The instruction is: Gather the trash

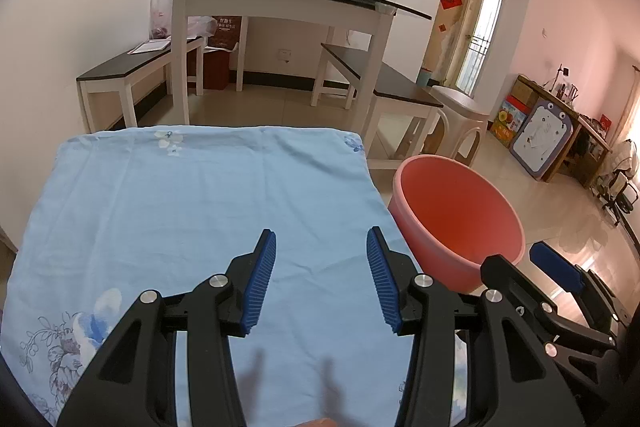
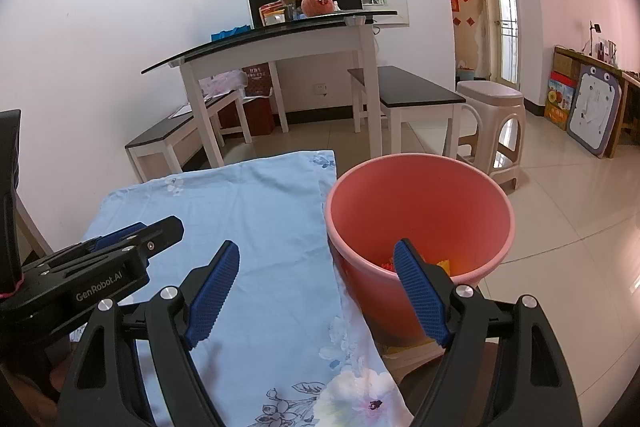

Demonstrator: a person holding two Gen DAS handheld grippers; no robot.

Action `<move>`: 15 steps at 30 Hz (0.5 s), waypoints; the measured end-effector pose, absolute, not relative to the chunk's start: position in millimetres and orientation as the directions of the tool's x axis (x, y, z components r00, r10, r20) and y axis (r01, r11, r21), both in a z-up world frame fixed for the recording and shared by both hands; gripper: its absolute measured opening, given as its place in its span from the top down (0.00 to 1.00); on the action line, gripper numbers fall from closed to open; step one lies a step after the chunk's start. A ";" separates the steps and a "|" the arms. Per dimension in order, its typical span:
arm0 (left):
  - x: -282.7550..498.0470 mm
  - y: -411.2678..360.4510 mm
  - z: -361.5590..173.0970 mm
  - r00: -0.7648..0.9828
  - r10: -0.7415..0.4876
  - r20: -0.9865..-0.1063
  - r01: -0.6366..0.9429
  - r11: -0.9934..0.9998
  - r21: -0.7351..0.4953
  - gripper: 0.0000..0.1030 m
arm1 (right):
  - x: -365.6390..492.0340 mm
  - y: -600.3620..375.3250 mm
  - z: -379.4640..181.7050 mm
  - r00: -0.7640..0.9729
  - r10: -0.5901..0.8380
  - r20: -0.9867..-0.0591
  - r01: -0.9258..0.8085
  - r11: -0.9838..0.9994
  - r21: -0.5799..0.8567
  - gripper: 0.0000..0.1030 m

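Right wrist view: "GenRobot.AI" on left tongs (image 2: 136, 231) (white lettering).

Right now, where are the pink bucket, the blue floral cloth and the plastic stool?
pink bucket (image 2: 420, 211): right wrist view, inner wall.
blue floral cloth (image 1: 200, 207): left wrist view, bare middle.
plastic stool (image 2: 490, 91): right wrist view, seat top.

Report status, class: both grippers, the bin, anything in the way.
Left gripper open, empty, over blue cloth. Right gripper open, empty. Pink bin beside cloth, scraps inside. Nothing in the way.
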State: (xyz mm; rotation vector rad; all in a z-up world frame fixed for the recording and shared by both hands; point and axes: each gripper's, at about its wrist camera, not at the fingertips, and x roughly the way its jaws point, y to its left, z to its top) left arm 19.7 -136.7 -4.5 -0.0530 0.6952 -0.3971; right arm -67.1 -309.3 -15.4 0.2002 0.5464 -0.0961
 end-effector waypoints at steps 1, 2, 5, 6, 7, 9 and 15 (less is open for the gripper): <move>19.3 -137.1 -4.7 0.696 -0.373 -0.614 0.340 0.924 -0.176 0.54 | -67.0 -309.6 -15.4 0.850 -0.038 -0.525 0.144 0.976 0.162 0.24; 19.8 -137.0 -5.2 0.695 -0.373 -0.614 0.341 0.924 -0.176 0.54 | -67.1 -309.7 -15.4 0.850 -0.038 -0.525 0.143 0.976 0.162 0.24; 19.6 -137.3 -5.4 0.695 -0.373 -0.615 0.340 0.924 -0.176 0.54 | -66.8 -309.6 -16.1 0.849 -0.036 -0.527 0.143 0.976 0.162 0.24; 19.1 -137.7 -4.9 0.695 -0.374 -0.614 0.341 0.923 -0.177 0.54 | -66.8 -309.6 -16.6 0.848 -0.035 -0.528 0.142 0.976 0.163 0.24; 19.3 -137.5 -5.2 0.695 -0.374 -0.614 0.341 0.923 -0.176 0.54 | -67.0 -309.6 -17.2 0.848 -0.035 -0.529 0.142 0.976 0.163 0.24; 19.2 -137.6 -5.1 0.695 -0.374 -0.614 0.342 0.923 -0.176 0.54 | -67.3 -308.6 -18.4 0.847 -0.034 -0.531 0.141 0.977 0.162 0.24; 18.8 -138.0 -5.1 0.695 -0.373 -0.615 0.340 0.924 -0.176 0.54 | -66.8 -307.2 -19.6 0.846 -0.035 -0.532 0.142 0.977 0.161 0.24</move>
